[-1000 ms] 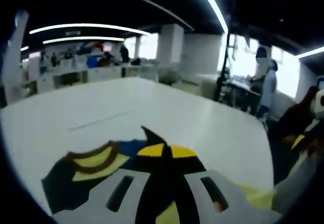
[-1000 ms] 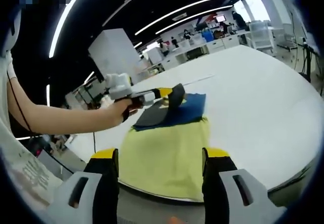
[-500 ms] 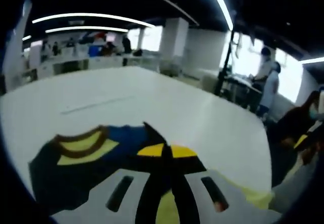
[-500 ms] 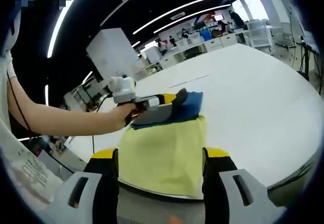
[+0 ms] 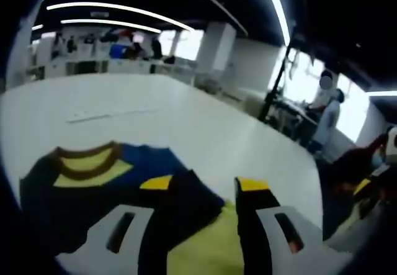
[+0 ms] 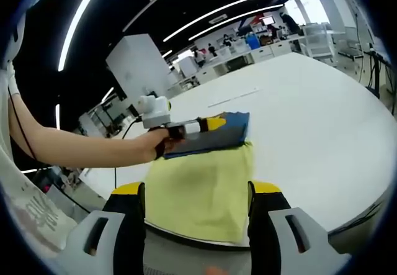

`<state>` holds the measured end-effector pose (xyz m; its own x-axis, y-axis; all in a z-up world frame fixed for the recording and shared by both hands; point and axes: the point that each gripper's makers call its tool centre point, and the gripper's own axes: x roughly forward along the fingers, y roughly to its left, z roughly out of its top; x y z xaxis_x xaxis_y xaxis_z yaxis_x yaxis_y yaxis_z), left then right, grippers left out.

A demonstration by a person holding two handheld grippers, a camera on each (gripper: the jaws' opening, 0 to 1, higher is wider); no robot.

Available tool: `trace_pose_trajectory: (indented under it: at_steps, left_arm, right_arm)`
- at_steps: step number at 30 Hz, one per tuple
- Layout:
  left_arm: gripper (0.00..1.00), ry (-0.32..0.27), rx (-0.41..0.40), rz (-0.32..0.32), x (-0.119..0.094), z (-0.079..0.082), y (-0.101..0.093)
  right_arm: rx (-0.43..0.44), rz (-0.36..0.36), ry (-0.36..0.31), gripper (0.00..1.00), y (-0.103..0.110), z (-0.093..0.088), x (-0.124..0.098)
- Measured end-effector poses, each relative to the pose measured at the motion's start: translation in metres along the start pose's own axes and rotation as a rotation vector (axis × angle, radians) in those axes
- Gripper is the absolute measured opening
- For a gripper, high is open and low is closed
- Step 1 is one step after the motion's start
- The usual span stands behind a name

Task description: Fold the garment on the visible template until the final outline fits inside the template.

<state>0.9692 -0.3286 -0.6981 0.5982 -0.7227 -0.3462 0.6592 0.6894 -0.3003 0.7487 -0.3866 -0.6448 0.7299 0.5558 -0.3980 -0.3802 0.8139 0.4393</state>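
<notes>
Garment (image 5: pixel 93 188): one, navy with a yellow neck panel and brown collar, lying on the far end of the template.
Template (image 6: pixel 201 191): one yellow sheet, flat on the white table (image 6: pixel 310 126).
Left gripper (image 5: pixel 205 191): jaws spread apart over the garment's near edge, gripping nothing.
Right gripper (image 6: pixel 197 191): jaws wide, empty, at the template's near edge.
Person's hand (image 6: pixel 155 146): holds the left gripper beside the garment.

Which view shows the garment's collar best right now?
The left gripper view: the brown-trimmed collar lies flat and close ahead of the jaws. In the right gripper view the garment is a distant dark-blue fold, collar too small to tell.
</notes>
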Motion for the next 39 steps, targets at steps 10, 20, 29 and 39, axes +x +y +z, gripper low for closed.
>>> trace_pose_trajectory:
  at_steps: [10,20,29,39]
  left_arm:
    - [0.92,-0.030,-0.035,0.029,-0.008,0.002,0.004]
    - [0.98,-0.033,-0.021,0.054,-0.018,0.004,0.009]
    - [0.99,-0.048,0.011,0.073,-0.058,0.005,0.010]
    - [0.98,-0.060,0.027,0.139,-0.133,-0.008,0.019]
  right_arm:
    - [-0.006,0.024,-0.003,0.67,0.005,0.002,0.005]
    - [-0.005,0.025,-0.004,0.67,0.005,0.001,0.005]
    - [-0.008,0.034,-0.020,0.67,0.005,0.006,0.010]
    - [-0.020,0.054,-0.043,0.67,0.007,0.018,0.015]
